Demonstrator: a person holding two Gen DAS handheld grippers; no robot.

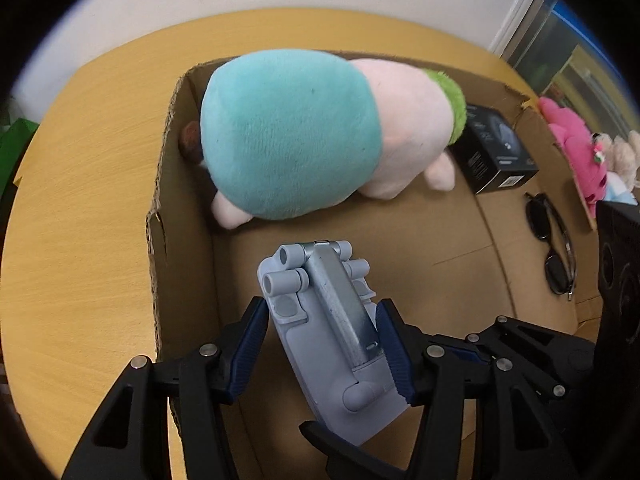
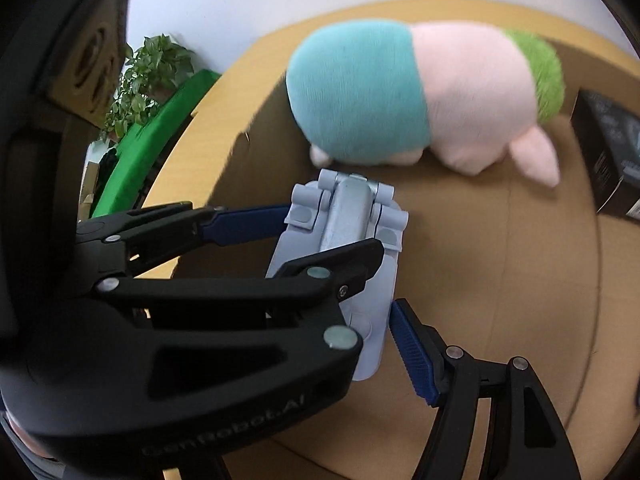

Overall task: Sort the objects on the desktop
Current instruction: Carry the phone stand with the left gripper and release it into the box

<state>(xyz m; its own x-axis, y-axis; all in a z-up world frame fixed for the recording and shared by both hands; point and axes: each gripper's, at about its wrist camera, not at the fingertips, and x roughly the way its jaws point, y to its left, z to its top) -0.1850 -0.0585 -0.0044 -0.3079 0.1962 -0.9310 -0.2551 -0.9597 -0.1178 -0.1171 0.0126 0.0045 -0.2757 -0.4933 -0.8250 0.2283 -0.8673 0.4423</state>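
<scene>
Now left gripper (image 1: 322,344) fingers clamp grey folding metal-hinged phone stand (image 1: 332,328) over brown cardboard box (image 1: 160,240) for drop-in; right gripper (image 2: 394,354) fingers wide, one hidden.

Plush toy (image 1: 296,132) blocks box (image 1: 160,240) rear; front floor seemingly free.

1. The desk (image 1: 80,216) has a light wood-grain top with a rounded edge, set against a pale wall.
2. A shallow open cardboard box (image 1: 160,240) rests directly on the desk, its left wall standing upright near the desk's left side.
3. In the right wrist view the same desk (image 2: 224,92) shows as a curved tan band beside the box (image 2: 500,280).
4. At the far right edge of the left wrist view, a pink plush (image 1: 576,152) seems to lie beyond the box, possibly on the desk; that corner is too distorted to be sure.
</scene>
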